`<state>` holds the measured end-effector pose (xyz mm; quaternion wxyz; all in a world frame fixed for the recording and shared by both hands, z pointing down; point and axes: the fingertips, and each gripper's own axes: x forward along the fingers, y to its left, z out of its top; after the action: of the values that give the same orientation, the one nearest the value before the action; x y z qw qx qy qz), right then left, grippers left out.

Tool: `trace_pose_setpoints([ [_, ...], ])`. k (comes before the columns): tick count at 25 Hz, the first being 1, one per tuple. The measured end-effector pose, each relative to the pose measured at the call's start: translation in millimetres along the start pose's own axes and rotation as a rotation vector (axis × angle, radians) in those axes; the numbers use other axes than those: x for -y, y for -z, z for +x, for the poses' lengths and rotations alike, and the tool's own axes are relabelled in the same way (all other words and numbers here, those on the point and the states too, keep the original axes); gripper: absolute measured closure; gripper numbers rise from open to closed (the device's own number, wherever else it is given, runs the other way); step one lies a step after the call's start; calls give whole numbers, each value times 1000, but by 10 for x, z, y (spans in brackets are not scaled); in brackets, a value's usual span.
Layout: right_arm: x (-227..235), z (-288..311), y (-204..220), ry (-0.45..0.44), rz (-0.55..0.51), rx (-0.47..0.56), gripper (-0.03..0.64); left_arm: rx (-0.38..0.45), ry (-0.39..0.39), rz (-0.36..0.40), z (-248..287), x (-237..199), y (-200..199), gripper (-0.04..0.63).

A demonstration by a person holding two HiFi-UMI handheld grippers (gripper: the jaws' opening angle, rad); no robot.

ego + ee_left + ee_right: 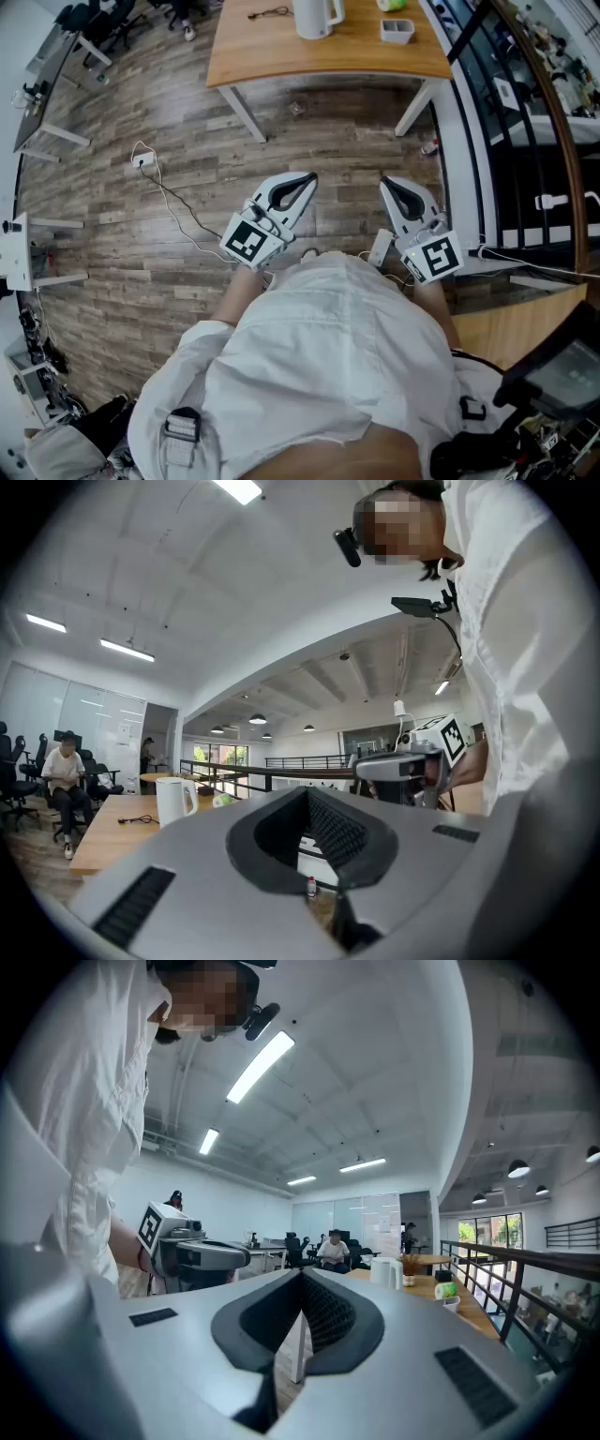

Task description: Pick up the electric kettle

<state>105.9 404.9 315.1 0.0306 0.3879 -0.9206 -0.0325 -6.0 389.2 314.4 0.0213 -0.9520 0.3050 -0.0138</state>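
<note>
The tall white plastic electric kettle (314, 17) stands upright on the light wooden table (281, 56), straight ahead of both grippers and well apart from them. The left gripper (302, 180) lines up with it more closely than the right gripper (394, 185). Both are held level, clenched on nothing.

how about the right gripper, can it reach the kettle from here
Probably not yet: the kettle stands on the table well ahead of the right gripper. Nothing stands between them.
</note>
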Motion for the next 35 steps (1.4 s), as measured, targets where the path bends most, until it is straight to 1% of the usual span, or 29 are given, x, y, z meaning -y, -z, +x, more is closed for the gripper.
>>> trace_pose_setpoints([
  [3,28,18,-23,11,9,13,606,11,11,2,13,-7,7,588],
  [6,32,12,1,2,-9,4,606,17,27,7,27,10,15,588],
  [20,37,45,6,7,-6,-2,606,10,18,3,39,-39,11,588],
  [22,37,52,-21,9,5,11,606,11,20,1,34,-41,22,588],
  [26,-11,56,-84,-23,25,53,605,11,24,-3,25,-44,16,588],
  [35,87,54,16,-26,39,35,604,13,16,-4,97,-44,54,589],
])
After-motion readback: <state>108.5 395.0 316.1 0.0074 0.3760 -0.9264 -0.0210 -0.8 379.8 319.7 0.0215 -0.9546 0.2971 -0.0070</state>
